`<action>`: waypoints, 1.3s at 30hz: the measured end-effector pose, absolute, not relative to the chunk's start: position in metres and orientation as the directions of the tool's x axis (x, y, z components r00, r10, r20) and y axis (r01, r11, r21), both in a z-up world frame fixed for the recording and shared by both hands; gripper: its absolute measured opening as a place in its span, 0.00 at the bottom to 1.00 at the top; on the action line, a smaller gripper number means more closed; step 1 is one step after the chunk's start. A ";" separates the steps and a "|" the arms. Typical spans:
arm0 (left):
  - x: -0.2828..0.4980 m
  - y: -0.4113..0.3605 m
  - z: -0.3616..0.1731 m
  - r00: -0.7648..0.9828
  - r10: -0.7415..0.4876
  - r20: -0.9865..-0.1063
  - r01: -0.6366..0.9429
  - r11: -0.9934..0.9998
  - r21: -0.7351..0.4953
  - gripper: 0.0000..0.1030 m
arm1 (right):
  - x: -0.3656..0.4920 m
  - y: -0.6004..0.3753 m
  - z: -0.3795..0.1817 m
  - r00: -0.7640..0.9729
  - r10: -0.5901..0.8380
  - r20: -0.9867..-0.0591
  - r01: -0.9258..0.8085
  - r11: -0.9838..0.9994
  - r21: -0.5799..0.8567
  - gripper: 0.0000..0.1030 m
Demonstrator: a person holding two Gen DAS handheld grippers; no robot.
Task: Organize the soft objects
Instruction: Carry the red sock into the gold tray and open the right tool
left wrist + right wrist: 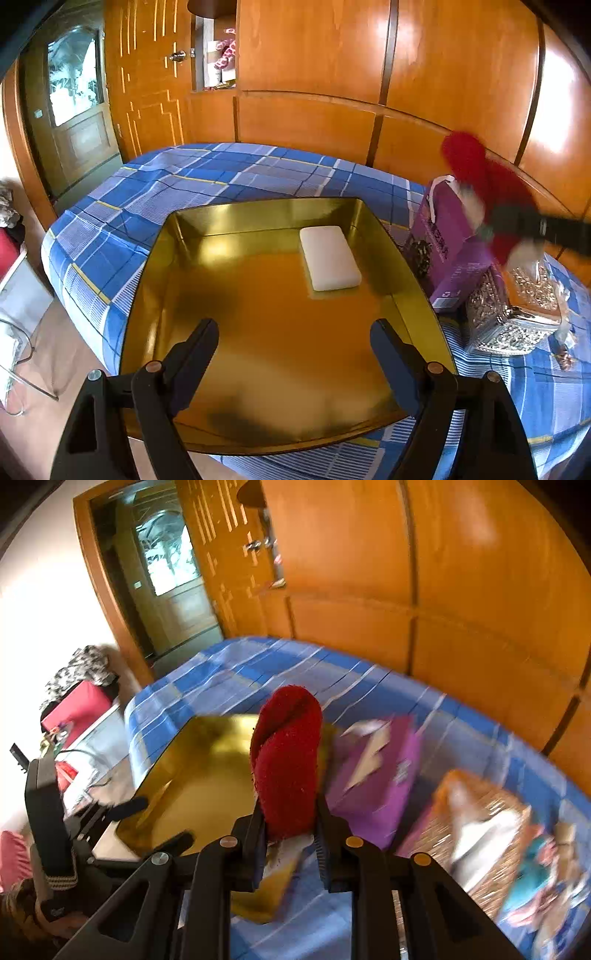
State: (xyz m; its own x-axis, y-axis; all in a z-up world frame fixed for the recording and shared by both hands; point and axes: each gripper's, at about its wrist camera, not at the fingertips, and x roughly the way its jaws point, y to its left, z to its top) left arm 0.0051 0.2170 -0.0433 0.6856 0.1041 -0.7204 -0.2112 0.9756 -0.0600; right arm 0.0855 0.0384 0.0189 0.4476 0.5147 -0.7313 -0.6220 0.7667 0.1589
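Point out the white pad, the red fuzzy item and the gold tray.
white pad (330, 258), left wrist view, top face.
red fuzzy item (286, 760), right wrist view, mid-body.
gold tray (266, 210), left wrist view, far inner wall.

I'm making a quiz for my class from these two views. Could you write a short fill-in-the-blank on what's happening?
1. The right gripper is shut on a fuzzy ____ soft object.
2. Inside the gold tray lies one ____ pad.
3. The left gripper hangs over the tray with its jaws ____.
4. Beside the tray stands a ____ box.

Missing words: red; white; open; purple
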 end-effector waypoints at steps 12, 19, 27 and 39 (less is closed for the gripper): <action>0.005 0.226 -0.048 0.682 0.124 -0.721 -0.241 0.969 -0.061 0.82 | 0.066 0.063 -0.044 0.326 0.491 -0.808 -0.588 0.775 0.234 0.20; 0.006 0.230 -0.055 0.670 0.125 -0.732 -0.251 0.966 -0.065 0.82 | 0.083 0.079 -0.062 0.353 0.417 -0.838 -0.566 0.808 0.164 0.24; 0.007 0.235 -0.061 0.664 0.132 -0.736 -0.268 0.961 -0.071 0.82 | 0.091 0.074 -0.073 0.376 0.392 -0.840 -0.519 0.840 0.159 0.35; 0.004 0.223 -0.054 0.684 0.132 -0.718 -0.244 0.968 -0.054 0.82 | 0.063 0.048 -0.041 0.476 0.406 -0.780 -0.505 0.852 0.135 0.37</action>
